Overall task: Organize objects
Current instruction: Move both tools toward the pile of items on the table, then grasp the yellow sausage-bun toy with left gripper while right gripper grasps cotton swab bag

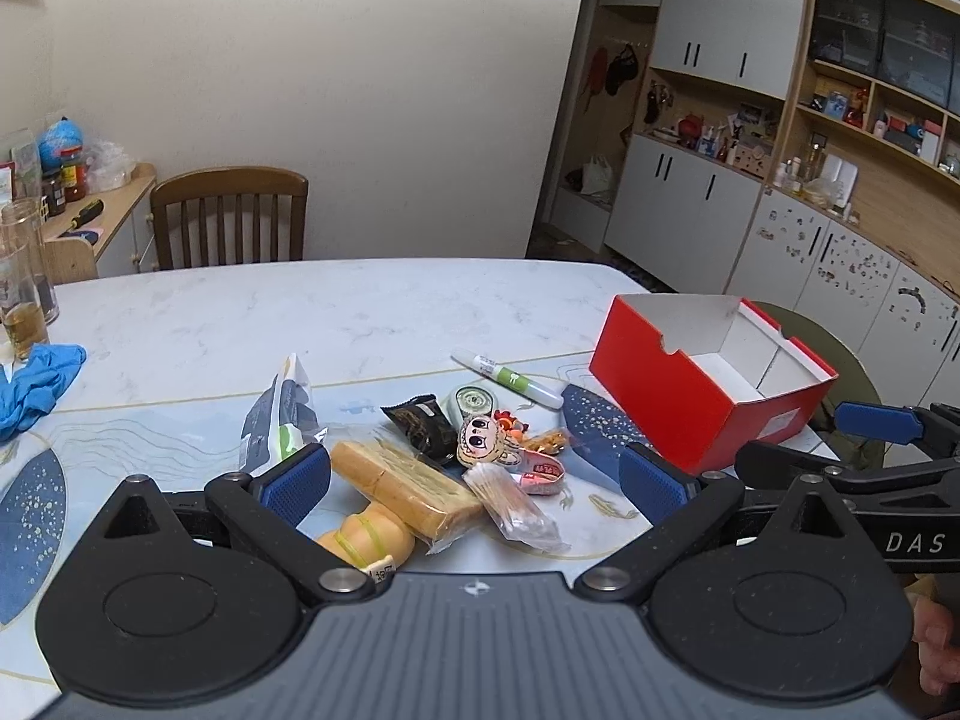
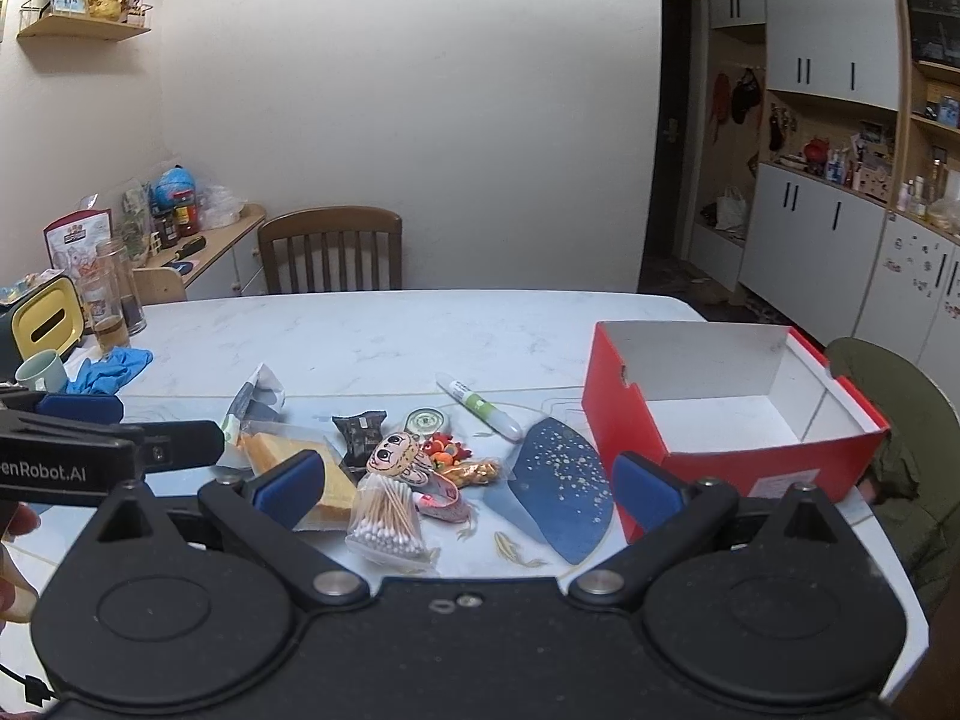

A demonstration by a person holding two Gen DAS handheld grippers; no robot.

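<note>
While both grippers' fingers spread empty, glossy red cardboard box (image 2: 729,420), crinkly cotton-swab bag (image 2: 387,519), marble table (image 2: 372,330).

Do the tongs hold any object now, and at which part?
Nothing is held. The left tongs and the right tongs are both open above the table.

Red cardboard box (image 2: 720,450) open, empty, white inside, upright at table's right edge. Left of it a loose heap: wrapped bread slices (image 1: 405,489), cotton swab bag (image 2: 387,519), cartoon-face charm (image 1: 480,439), black snack packet (image 1: 423,427), correction tape (image 1: 471,401), green-white tube (image 1: 510,378) lying flat
</note>
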